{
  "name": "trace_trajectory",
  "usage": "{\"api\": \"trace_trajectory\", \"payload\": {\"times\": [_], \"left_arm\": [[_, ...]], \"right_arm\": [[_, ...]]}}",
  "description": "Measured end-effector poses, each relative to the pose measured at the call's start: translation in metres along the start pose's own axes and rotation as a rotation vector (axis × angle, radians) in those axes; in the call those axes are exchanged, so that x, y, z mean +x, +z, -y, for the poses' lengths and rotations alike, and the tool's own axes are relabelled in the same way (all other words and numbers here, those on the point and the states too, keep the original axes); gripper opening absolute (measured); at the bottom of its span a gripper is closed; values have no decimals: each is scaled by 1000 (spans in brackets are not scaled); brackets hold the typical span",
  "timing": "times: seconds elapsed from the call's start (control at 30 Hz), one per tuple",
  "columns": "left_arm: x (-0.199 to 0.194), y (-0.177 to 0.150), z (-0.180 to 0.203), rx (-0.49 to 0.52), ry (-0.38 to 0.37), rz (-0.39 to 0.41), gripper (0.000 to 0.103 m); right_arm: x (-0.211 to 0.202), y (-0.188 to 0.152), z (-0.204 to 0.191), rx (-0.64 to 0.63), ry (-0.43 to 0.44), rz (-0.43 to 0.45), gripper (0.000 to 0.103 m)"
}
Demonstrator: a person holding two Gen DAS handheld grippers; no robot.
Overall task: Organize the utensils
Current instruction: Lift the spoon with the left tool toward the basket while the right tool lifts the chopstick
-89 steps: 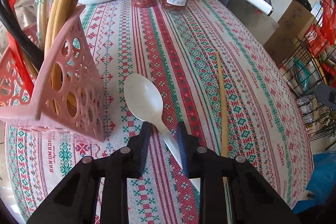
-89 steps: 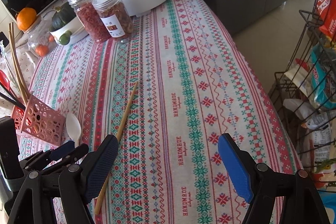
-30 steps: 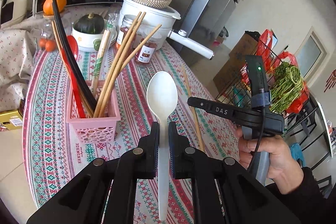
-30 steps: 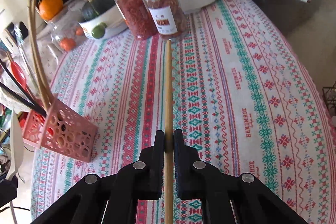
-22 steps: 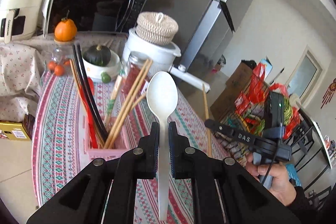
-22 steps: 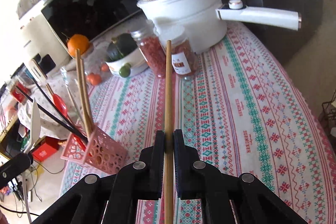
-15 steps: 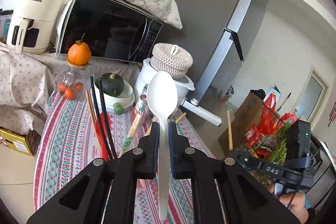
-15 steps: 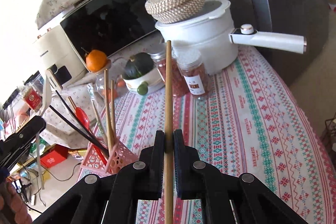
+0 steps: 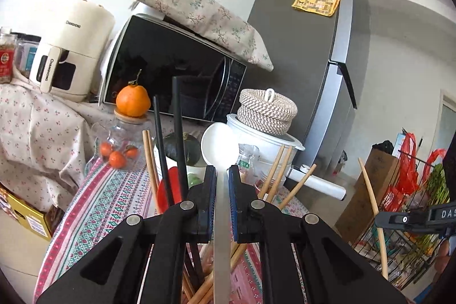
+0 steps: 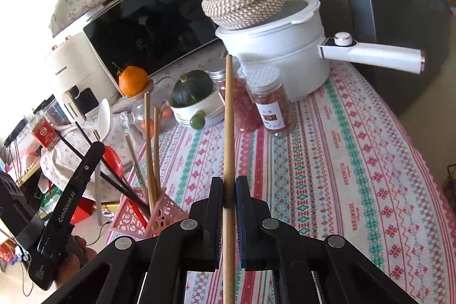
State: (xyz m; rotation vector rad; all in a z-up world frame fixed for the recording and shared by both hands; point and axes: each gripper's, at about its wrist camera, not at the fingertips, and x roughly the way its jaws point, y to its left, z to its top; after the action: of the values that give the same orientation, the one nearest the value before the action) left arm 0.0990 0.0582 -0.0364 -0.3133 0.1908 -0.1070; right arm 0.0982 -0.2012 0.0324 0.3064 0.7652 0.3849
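Both tools have lifted off the worktop [image 10: 342, 161]: left tool [image 9: 221, 184] clamps the white spoon [image 9: 219, 146], right tool [image 10: 228, 190] the wooden chopstick [image 10: 228, 118], above the pink basket [image 10: 159, 215].

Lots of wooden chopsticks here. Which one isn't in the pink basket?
The wooden chopstick clamped in the right gripper. It hangs above the tablecloth, while the others stand in the pink basket.
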Motion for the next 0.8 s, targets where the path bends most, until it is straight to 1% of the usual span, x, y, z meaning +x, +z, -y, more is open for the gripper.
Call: {"api": "trace_trajectory", "payload": {"times": [0.1,0.2,0.33,0.4,0.57,0.7,0.8], "left_arm": [[4,-12,5,31,-18,-20,9],[3,-22,4,23,-11,-56,9],[-6,-18,8,61,-26,-63,9],[-12,-13,8,59,-35,-61,9],[-21,4,-4,-32,-12,-102,10],[-23,20,-11,-92,-8,-183,11],[-28,29,-12,-118,6,-246,21]], "right_arm": [[7,2,0,-10,-7,-7,7],[12,3,0,-5,-6,-16,7],[13,4,-3,-13,3,-18,7],[13,4,-5,-17,7,-17,7],[11,5,-9,-13,20,-12,7],[7,7,-11,-9,35,-3,7],[2,12,-14,-1,55,29,7]]}}
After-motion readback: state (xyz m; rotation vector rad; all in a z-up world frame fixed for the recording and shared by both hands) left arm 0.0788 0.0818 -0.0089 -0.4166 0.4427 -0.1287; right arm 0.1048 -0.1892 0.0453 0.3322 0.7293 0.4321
